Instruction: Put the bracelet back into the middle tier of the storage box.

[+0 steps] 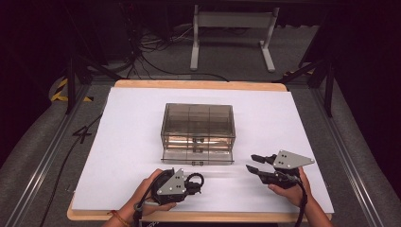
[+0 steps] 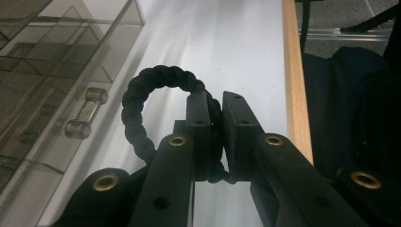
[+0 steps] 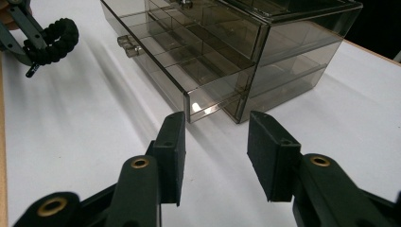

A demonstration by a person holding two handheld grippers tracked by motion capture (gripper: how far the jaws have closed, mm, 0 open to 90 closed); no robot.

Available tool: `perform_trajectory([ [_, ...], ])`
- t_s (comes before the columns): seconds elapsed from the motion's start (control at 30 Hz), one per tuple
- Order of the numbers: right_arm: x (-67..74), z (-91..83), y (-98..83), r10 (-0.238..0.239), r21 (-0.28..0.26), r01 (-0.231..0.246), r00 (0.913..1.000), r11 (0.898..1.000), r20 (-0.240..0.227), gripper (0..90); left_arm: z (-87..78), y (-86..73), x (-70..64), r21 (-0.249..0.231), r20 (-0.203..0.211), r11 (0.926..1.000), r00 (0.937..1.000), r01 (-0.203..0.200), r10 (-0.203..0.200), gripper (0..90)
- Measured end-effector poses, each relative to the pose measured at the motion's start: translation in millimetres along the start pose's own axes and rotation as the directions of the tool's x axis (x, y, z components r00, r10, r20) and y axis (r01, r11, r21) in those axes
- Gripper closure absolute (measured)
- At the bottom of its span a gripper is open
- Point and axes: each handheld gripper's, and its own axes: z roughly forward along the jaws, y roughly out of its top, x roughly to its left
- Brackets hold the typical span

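A smoky clear plastic drawer box (image 1: 198, 124) stands mid-table, and its bottom drawer (image 1: 197, 159) is pulled out toward me. My left gripper (image 1: 197, 182) sits near the front edge, shut on a black braided cord ring (image 1: 195, 180). In the left gripper view the ring (image 2: 142, 90) loops up and left from between the jaws of the left gripper (image 2: 216, 101), beside the drawer's clear handle (image 2: 86, 113). My right gripper (image 1: 253, 163) hovers to the right of the drawer, open and holding nothing. In its own view the right gripper (image 3: 215, 137) faces the drawer's corner (image 3: 198, 101); the ring (image 3: 54, 40) hangs far left.
A white sheet (image 1: 132, 142) covers the wooden tabletop, whose edge (image 2: 293, 71) runs close by the left gripper. Beyond the table a white metal frame (image 1: 231, 28) and loose cables (image 1: 142, 52) lie on the grey floor. Metal rails (image 1: 42, 161) flank the table.
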Motion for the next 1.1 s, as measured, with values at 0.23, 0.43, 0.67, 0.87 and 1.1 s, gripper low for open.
perform_trajectory([
  [0.23,-1.5,0.1,-1.6,0.007,0.005,-0.007,1.0000,1.000,0.003,57.7,-8.5,4.4,2.8,-0.006,-0.016,1.0000,0.9999,0.000,0.000,82.0],
  [0.43,-1.7,-0.6,-3.0,0.012,0.012,-0.012,0.9999,1.000,0.002,57.7,-16.9,13.1,8.0,-0.011,-0.034,0.9999,0.9994,0.006,-0.006,82.0],
  [0.67,-1.6,1.2,-4.1,0.013,0.021,-0.012,0.9999,1.000,-0.002,57.4,-21.2,25.5,23.2,0.009,-0.051,0.9999,0.9987,0.004,-0.004,81.9],
  [0.87,-1.6,2.2,-5.6,0.014,0.032,-0.014,0.9999,0.999,-0.003,57.1,-18.6,31.4,37.2,0.024,-0.061,0.9995,0.9980,0.019,-0.018,81.9],
  [1.1,-2.0,3.1,-6.4,0.018,0.040,-0.018,0.9998,0.999,-0.002,57.0,-5.9,39.2,56.8,0.060,-0.068,0.9971,0.9968,0.046,-0.042,81.8],
])
